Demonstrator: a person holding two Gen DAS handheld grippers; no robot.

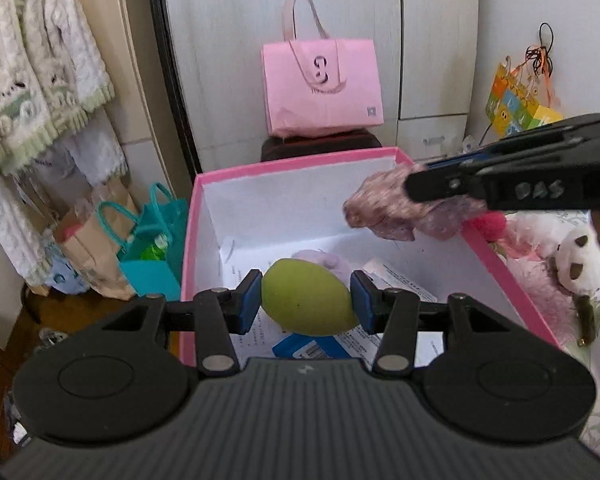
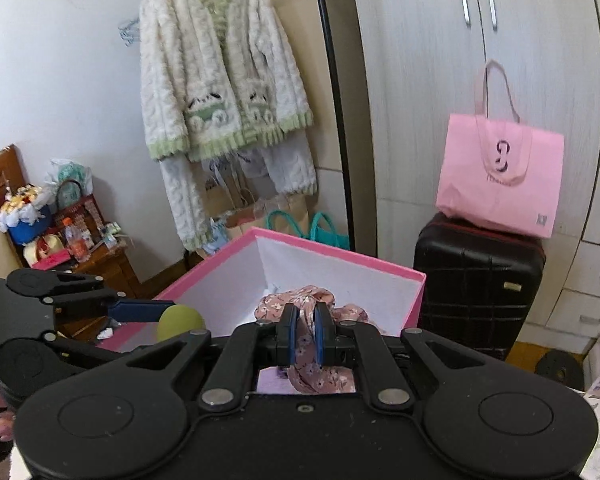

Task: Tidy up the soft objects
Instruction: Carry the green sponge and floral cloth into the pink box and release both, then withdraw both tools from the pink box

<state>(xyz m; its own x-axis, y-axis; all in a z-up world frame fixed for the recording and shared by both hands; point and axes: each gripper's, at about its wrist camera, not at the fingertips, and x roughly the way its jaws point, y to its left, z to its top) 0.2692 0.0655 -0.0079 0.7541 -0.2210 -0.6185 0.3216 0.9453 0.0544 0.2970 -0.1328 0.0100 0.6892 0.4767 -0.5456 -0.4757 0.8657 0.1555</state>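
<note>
Pink box lies below both my loads. My left gripper clamps the green sponge egg; my right gripper pinches the floral scrunchie. Step: depositing. Next: part the pads over the box.

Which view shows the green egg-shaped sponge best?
The left wrist view: the green egg-shaped sponge sits whole between the left hand-held gripper pads. The right wrist view shows only part of it.

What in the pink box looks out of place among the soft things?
On the floor of the pink box, printed paper sheets and a small blue card or packet lie beside a lilac soft item. They are flat and stiff-looking, not soft.
</note>
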